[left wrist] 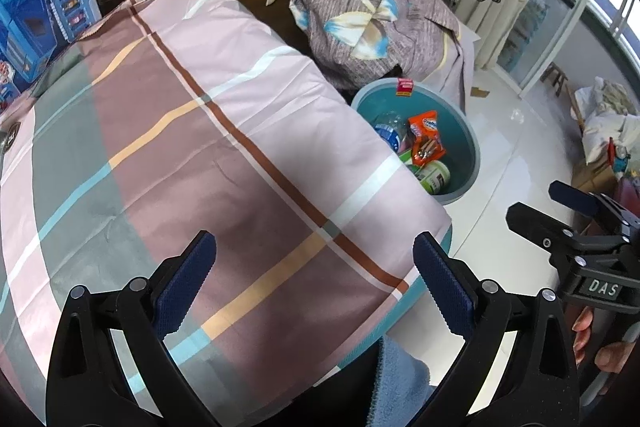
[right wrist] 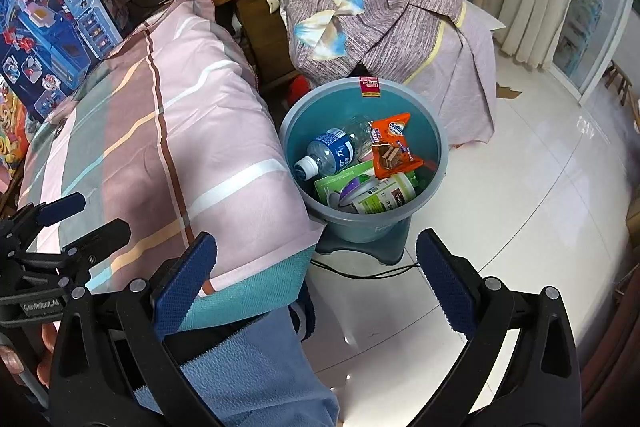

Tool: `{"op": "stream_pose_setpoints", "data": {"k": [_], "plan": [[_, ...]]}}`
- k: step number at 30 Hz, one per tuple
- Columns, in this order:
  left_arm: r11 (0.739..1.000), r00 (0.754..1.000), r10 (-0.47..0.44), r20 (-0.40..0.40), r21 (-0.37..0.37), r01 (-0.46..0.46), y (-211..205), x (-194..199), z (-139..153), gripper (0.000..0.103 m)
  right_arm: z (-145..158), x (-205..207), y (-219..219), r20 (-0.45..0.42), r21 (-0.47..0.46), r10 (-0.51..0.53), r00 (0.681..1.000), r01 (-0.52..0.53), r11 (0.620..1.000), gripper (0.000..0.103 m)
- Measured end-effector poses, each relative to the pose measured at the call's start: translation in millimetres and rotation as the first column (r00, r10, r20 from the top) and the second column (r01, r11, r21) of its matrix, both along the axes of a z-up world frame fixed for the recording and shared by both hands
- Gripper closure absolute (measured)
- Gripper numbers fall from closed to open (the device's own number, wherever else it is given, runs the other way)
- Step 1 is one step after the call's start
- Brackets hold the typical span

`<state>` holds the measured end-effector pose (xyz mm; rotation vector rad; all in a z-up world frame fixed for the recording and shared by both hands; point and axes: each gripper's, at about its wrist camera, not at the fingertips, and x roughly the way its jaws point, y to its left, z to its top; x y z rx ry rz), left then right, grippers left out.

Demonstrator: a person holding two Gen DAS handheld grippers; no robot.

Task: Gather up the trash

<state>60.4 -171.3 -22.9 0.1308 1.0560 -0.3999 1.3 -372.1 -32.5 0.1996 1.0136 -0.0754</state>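
The bin (right wrist: pixel 362 163) holds a bottle (right wrist: pixel 330 153), wrapper (right wrist: pixel 394 147) and tub (right wrist: pixel 384 197); left gripper (left wrist: pixel 314 283) and right gripper (right wrist: pixel 316 283) are wide, holding nothing.

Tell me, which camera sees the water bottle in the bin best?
The right wrist view: the water bottle shows cap to label inside the bin. In the left wrist view the checked quilt hides most of it.

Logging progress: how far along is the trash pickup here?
Looks nearly done. The teal bin already holds a water bottle, an orange snack wrapper, a white canister and a green packet. Left gripper and right gripper are open, empty. No loose trash shows on the plaid quilt or the floor.
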Motion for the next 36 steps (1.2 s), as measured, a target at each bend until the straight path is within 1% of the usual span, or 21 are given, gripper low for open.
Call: {"op": "stream_pose_setpoints", "data": {"k": [2, 10, 26, 36], "plan": [[1.0, 1.0, 0.001, 0.016, 0.012, -0.002, -1.6, -1.1, 1.1, 0.004, 0.1, 1.0, -0.4, -0.001, 0.0, -0.002, 1.0, 0.002, 1.0, 0.007], [1.0, 1.0, 0.009, 0.025, 0.021, -0.009, -2.1, -2.4, 0.1, 0.004, -1.1, 3.1, -1.2, -0.002, -0.007, -0.006, 1.0, 0.006, 1.0, 0.007], [1.0, 1.0, 0.016, 0.013, 0.022, -0.017, 2.1, 1.0, -5.9, 0.004, -7.6, 3.8, -0.4, -0.012, -0.01, -0.01, 1.0, 0.01, 1.0, 0.007], [0.999, 0.999, 0.034, -0.011, 0.028, -0.034, 3.8, 3.2, -11.1, 0.004, -8.8, 5.4, -2.3, -0.011, -0.019, -0.011, 1.0, 0.01, 1.0, 0.007]]}}
